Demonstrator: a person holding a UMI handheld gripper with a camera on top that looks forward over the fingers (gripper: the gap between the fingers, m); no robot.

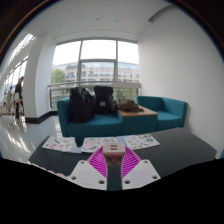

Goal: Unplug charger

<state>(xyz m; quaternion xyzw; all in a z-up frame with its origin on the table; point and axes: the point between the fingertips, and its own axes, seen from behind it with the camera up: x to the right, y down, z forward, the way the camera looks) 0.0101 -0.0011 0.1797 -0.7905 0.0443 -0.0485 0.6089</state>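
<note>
My gripper (113, 153) has its two fingers drawn together, and the magenta pads (99, 162) press on a small pale pinkish charger block (113, 148) held at the fingertips. The block has two small dark marks on the face toward me. It is held above a dark tabletop (175, 152). No cable or socket shows in the view.
Patterned sheets (62, 143) lie on the dark table just beyond the fingers. Further off stand a teal sofa (165, 110) with black bags (90, 102) on it and a low table (137, 112). A person (17, 97) stands by the windows at the left.
</note>
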